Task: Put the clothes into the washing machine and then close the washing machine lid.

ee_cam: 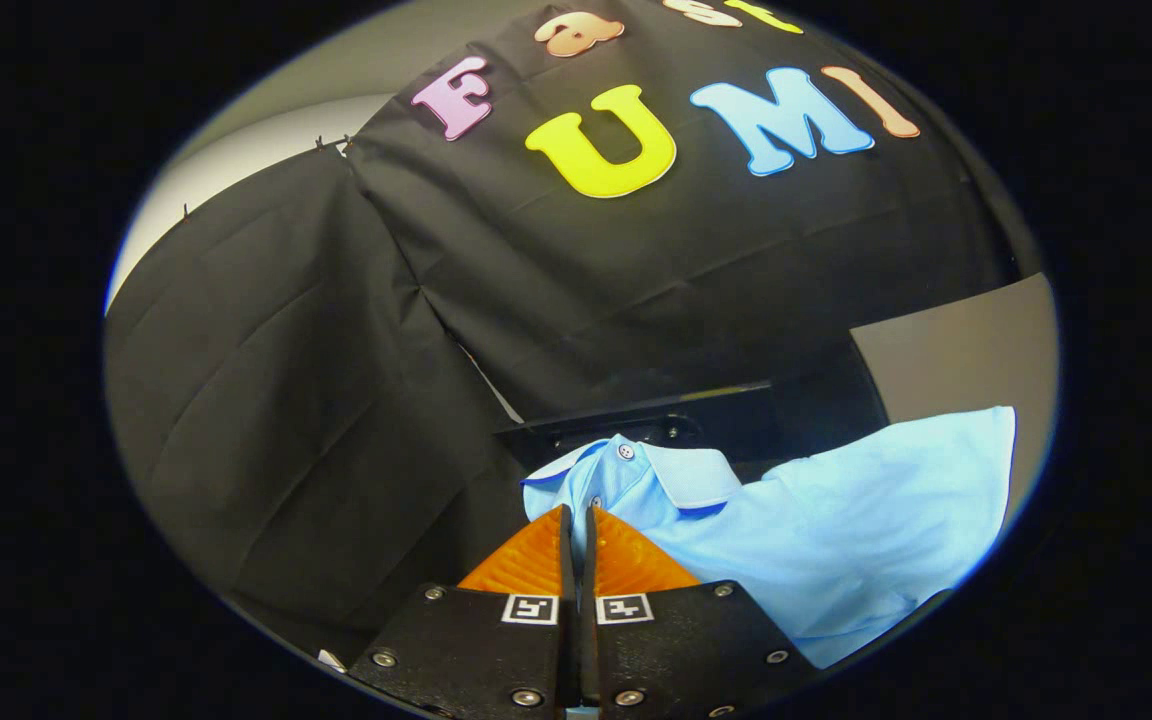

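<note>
Carrying the garment looks to be the step in hand: the gripper (578, 512) has its two fingers drawn almost together, with only a thin slit between the tips, and a fold of the light blue polo shirt (836, 520) appears pinched in that slit, just below the placket with its buttons. Shirt collar (676, 470) sits just beyond the fingertips; the body of the shirt spreads away to the right and near side, hanging or draped, though I cannot tell what, if anything, supports it underneath. Beyond the collar, a dark flat edge with small fittings (636, 420) shows against the black cloth wall (336, 400); it may be part of the washing machine or its lid, but it is too dark to say. A grey panel (966, 350) stands far right above the shirt. No drum opening is visible, so I judge the loading stage as under way and not finished, with the lid closing wholly to come. Next move calls for keeping the pinch firm, bringing the shirt over the machine's opening, and lowering until the trailing cloth clears the rim before the fingers part. Risk: loose fabric on the right may snag or hang outside.
</note>
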{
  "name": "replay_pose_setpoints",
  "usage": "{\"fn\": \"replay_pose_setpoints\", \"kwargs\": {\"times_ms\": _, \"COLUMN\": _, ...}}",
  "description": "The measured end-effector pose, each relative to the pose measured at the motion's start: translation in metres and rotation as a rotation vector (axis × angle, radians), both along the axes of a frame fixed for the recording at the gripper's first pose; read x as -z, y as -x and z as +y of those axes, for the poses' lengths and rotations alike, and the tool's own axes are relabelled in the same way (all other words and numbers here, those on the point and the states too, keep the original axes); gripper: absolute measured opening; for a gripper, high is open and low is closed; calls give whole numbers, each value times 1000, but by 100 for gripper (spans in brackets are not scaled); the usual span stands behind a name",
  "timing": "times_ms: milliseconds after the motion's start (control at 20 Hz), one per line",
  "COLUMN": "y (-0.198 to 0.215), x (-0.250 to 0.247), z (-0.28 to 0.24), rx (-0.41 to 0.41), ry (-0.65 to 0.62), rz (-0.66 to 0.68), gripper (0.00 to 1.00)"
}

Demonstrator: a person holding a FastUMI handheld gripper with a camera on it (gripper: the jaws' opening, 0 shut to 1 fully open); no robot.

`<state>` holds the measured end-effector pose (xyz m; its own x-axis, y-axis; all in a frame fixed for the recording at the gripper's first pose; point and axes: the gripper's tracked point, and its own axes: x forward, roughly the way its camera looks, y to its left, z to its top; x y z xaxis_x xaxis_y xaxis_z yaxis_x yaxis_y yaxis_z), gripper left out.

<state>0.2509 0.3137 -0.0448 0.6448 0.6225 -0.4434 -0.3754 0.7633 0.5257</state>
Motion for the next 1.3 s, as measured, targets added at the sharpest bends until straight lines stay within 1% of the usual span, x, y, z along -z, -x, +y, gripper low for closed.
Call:
{"fn": "replay_pose_setpoints", "kwargs": {"times_ms": 200, "y": 8, "x": 11, "z": 26, "rx": -18, "ry": 3, "rz": 6, "gripper": 0}}
{"fn": "replay_pose_setpoints", "kwargs": {"times_ms": 350, "y": 8, "x": 23, "z": 41, "rx": -17, "ry": 6, "rz": 17, "gripper": 0}}
{"fn": "replay_pose_setpoints", "kwargs": {"times_ms": 500, "y": 8, "x": 41, "z": 51, "rx": -15, "ry": 36, "rz": 29, "gripper": 0}}
{"fn": "replay_pose_setpoints", "kwargs": {"times_ms": 750, "y": 5, "x": 80, "z": 71, "rx": -13, "ry": 49, "rz": 82, "gripper": 0}}
{"fn": "replay_pose_setpoints", "kwargs": {"times_ms": 1050, "y": 3, "x": 142, "z": 76, "rx": 24, "ry": 153, "rz": 121, "gripper": 0}}
{"fn": "replay_pose_setpoints", "kwargs": {"times_ms": 1300, "y": 5, "x": 179, "z": 80, "rx": 53, "ry": 221, "rz": 151, "gripper": 0}}
